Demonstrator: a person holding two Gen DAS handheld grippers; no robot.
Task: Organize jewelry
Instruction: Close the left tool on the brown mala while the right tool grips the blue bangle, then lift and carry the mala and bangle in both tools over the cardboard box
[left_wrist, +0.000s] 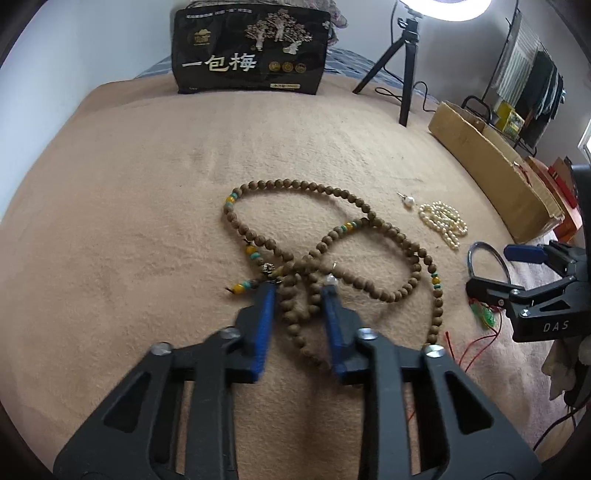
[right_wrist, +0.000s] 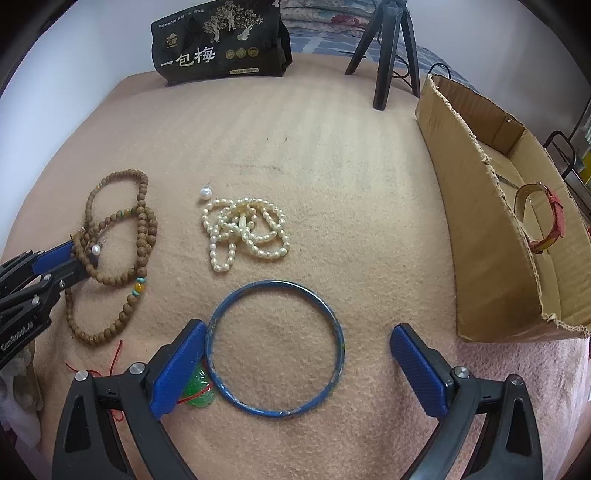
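A long strand of brown wooden beads (left_wrist: 334, 236), broken here and there by yellow and turquoise beads, lies looped and crossed over itself on the tan blanket (left_wrist: 129, 221). The left gripper (left_wrist: 299, 291) stands over its bunched lower loops, blue fingers narrowly apart with several bead strands between them; a small pearl earring (left_wrist: 331, 279) sits at the tip of one finger, and whether the pads press anything I cannot tell. Just beside the strand lie a second pearl stud (right_wrist: 205, 192) and a heaped pearl necklace (right_wrist: 245, 230). Nearer, a blue bangle (right_wrist: 275, 349) lies flat between the wide-open jaws of the right gripper (right_wrist: 297, 341), one finger touching its rim above a green pendant (right_wrist: 201, 389) on red cord. The torn cardboard box (right_wrist: 484, 236) at the right holds a red-strapped watch (right_wrist: 543, 218).
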